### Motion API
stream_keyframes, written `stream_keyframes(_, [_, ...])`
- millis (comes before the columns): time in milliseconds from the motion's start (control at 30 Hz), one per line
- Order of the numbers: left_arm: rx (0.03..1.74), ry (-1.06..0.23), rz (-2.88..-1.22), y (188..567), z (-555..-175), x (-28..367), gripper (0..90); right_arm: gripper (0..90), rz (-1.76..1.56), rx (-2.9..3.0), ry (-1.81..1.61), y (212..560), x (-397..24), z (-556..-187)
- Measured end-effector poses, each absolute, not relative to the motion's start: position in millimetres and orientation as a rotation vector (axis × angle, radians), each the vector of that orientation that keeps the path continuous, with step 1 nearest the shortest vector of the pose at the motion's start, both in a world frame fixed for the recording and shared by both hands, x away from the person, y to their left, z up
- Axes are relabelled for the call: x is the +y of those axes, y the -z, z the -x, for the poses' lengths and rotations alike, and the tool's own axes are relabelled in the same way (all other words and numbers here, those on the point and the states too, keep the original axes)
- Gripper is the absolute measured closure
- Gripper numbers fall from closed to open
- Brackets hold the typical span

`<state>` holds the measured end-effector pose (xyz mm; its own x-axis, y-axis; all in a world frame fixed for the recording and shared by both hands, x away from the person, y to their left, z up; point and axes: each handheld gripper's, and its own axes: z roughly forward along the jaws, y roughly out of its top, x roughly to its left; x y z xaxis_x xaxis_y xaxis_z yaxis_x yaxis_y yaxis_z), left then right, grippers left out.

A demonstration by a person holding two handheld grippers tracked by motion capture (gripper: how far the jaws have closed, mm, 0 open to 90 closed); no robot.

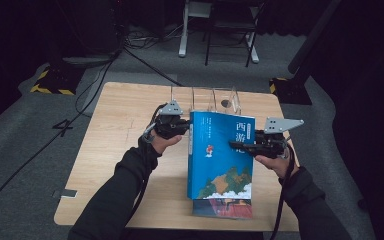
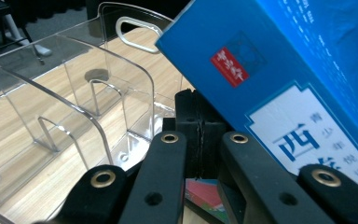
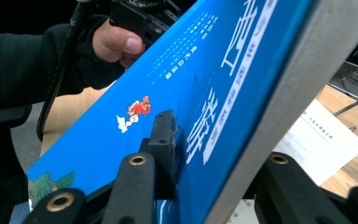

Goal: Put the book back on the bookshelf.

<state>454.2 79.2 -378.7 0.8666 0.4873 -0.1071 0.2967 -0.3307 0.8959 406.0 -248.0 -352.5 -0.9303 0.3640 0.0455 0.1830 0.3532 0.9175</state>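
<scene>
Holding a blue book [image 1: 220, 155] up off the wooden counter [image 1: 115, 150], we grip it from both sides. Our left tool [image 1: 186, 129] sits at nine o'clock of the book, by its spine edge; in the left gripper view its two black jaws are pressed flat together, with the blue book [image 2: 279, 70] leaning over them from two o'clock, and we cannot tell whether any of the cover is pinched between them. Our right tool [image 1: 237, 146] comes in from three o'clock and is clamped on the book's open edge: in the right gripper view one jaw presses on the blue front cover [image 3: 177, 107], the other lies behind the grey page edge.

At twelve o'clock of the book, near the far edge of the counter, stands a clear plastic divider rack [image 1: 215, 100]; the left gripper view shows the rack [image 2: 74, 93] upright with several slots. Under the raised book, at six o'clock, a second book [image 1: 225, 207] with a red and teal cover lies flat on the counter. A white paper sheet [image 3: 321, 140] lies on the counter beyond the page edge.
</scene>
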Motion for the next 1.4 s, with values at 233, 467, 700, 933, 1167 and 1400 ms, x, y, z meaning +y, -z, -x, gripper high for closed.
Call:
stream_keyframes(233, [0.569, -0.230, -1.927, 369.3, -456.7, 81.0, 90.0, 72.3, -0.475, 2.399, -1.602, 349.3, -245.3, -403.3])
stream_keyframes(467, [0.566, -0.283, -1.898, 346.0, -458.9, 83.3, 90.0, 76.3, -0.445, 2.300, -1.611, 340.1, -243.2, -408.1])
stream_keyframes(700, [0.530, -0.340, -1.889, 330.5, -452.8, 86.7, 90.0, 77.6, -0.385, 2.220, -1.596, 334.4, -239.5, -403.0])
stream_keyframes(933, [0.491, -0.385, -1.860, 325.8, -433.3, 85.1, 89.2, 77.7, -0.327, 2.157, -1.597, 334.9, -241.8, -379.2])
stream_keyframes(1167, [0.478, -0.441, -1.842, 322.5, -412.0, 82.7, 78.7, 77.7, -0.263, 2.095, -1.581, 337.2, -246.9, -353.3])
stream_keyframes(1400, [0.515, -0.454, -1.863, 330.6, -396.2, 86.2, 58.0, 77.5, -0.234, 2.086, -1.565, 337.4, -250.9, -335.9])
